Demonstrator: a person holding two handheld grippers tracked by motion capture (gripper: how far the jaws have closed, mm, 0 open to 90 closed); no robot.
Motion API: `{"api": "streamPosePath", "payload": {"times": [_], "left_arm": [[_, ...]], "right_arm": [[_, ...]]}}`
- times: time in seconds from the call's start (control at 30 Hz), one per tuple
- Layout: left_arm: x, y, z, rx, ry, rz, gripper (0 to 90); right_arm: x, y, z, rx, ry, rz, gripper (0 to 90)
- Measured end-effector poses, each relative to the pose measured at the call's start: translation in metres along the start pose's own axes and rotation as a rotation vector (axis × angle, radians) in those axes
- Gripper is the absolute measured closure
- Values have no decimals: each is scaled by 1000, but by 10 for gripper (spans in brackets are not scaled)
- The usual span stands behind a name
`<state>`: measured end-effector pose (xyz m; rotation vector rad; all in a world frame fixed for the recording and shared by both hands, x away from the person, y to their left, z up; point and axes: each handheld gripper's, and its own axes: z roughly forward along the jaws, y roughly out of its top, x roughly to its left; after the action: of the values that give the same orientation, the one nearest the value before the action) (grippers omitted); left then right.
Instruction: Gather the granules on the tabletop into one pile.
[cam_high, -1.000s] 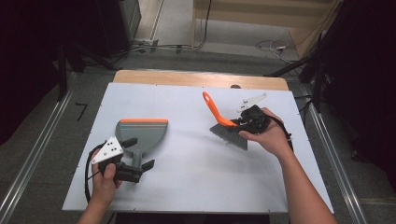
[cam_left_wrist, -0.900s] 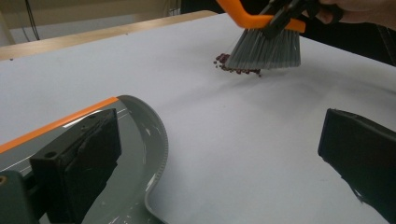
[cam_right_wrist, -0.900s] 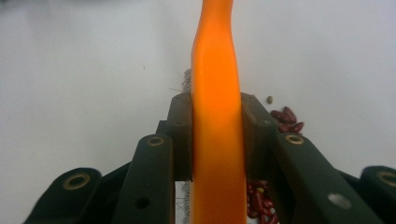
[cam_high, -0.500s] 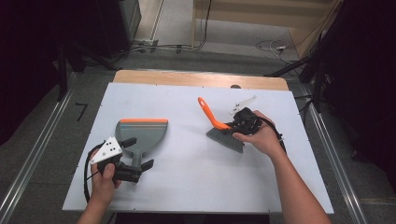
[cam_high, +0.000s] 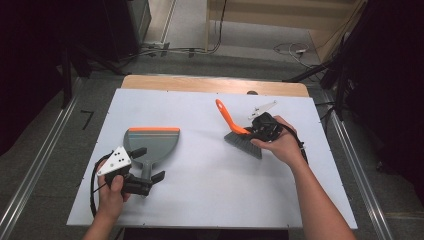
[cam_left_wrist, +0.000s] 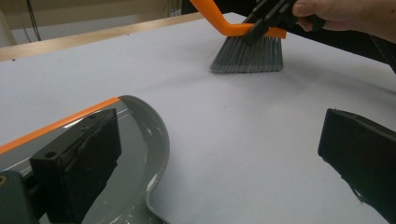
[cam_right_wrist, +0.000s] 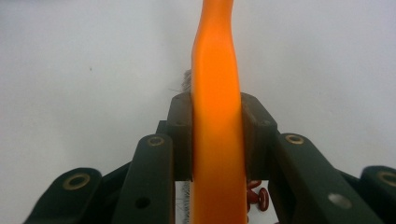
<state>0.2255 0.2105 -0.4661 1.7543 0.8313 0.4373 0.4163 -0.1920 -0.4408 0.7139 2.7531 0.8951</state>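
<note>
A grey dustpan (cam_high: 151, 141) with an orange front lip lies at the left of the white table (cam_high: 210, 195), its handle toward me. My left gripper (cam_high: 147, 165) stands open, one jaw on each side of that handle. In the left gripper view the dustpan (cam_left_wrist: 140, 140) curves under the left jaw, and the left gripper (cam_left_wrist: 219, 158) has bare table between its jaws. My right gripper (cam_high: 251, 132) is shut on a hand brush (cam_high: 243, 143) with an orange handle and grey bristles on the table. The brush handle (cam_right_wrist: 215, 116) is clamped in the right gripper (cam_right_wrist: 215, 135).
A few dark red beans (cam_right_wrist: 258, 196) lie on the table just under the brush. A wooden strip (cam_high: 215, 84) runs along the table's far edge. Metal rails (cam_high: 30, 185) flank the table, and cables lie on the floor behind.
My right gripper has carried the brush a little to the left and lower, onto its bristles. The left gripper and dustpan have stayed put.
</note>
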Motion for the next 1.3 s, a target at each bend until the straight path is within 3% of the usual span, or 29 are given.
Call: {"api": "streamPosePath", "payload": {"times": [0.5, 0.8, 0.93, 1.0, 1.07, 1.17, 1.3], "left_arm": [[-1, 0, 0, -2, -1, -1, 0], [0, 0, 0, -2, 0, -1, 0], [0, 0, 0, -3, 0, -1, 0], [0, 0, 0, -3, 0, -2, 0], [0, 0, 0, -2, 0, 0, 0], [-1, 1, 1, -1, -2, 1, 0], [-2, 1, 0, -2, -1, 5, 0]], "right_arm": [[6, 4, -25, -66, -25, 1, 680], [9, 2, -39, -94, -49, 34, 681], [15, 0, -42, -87, 0, 74, 681], [23, -3, -38, -91, 53, 102, 682], [33, -4, -31, -68, 98, 99, 681], [43, -6, -16, -19, 114, 100, 682], [39, -9, -3, 30, 105, 122, 682]]}}
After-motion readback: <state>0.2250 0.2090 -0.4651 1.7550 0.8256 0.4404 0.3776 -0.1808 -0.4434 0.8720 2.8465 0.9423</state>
